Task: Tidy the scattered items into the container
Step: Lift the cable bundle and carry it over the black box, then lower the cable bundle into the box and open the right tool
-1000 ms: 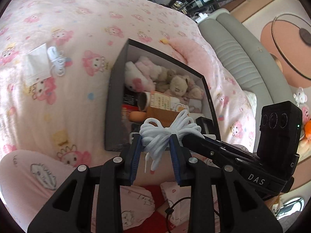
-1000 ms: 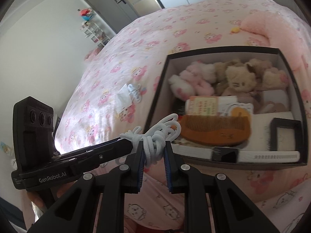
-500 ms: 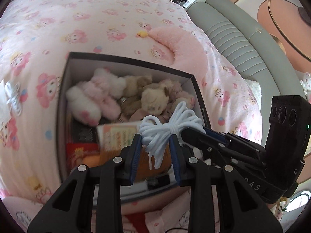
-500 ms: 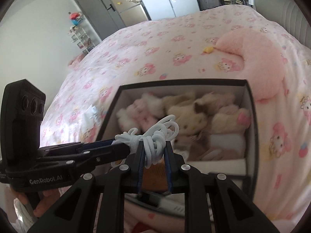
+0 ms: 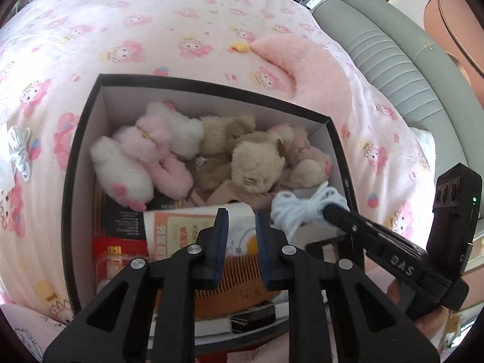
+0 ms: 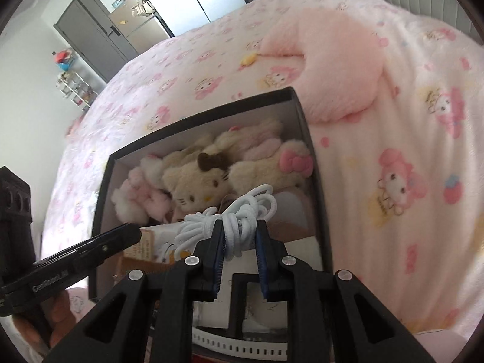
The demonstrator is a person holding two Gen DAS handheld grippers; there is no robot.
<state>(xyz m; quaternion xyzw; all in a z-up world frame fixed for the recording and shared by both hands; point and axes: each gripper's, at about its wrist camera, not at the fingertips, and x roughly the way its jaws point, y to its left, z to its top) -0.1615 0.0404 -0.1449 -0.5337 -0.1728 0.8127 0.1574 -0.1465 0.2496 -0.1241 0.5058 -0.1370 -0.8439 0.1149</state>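
Right hand-held gripper (image 6: 239, 242): jaws drawn narrow and clamped on a white coiled cord (image 6: 233, 220), which hangs between the pads above the near right part of the box (image 6: 314, 181).

Left hand-held gripper (image 5: 241, 233): jaws have just been closing and stand narrow, with nothing between them — the cord bundle sits off to their right, at the tip of the other gripper.

The box, black outside and pale inside, stands on the bed (image 5: 181, 15) toward its near edge. Contents, near to far: a white perforated strip (image 6: 242, 346) and a small black frame (image 6: 242, 278) at the near wall; a brown comb (image 5: 236, 275); a printed carton (image 5: 181, 230); then soft toys (image 5: 254, 163) filling the far half.

On the bed beyond the box's far right corner lies a pink plush cushion (image 5: 302, 66). A second white cord bundle (image 5: 19, 151) lies on the bedcover well to the left of the box — outside it.
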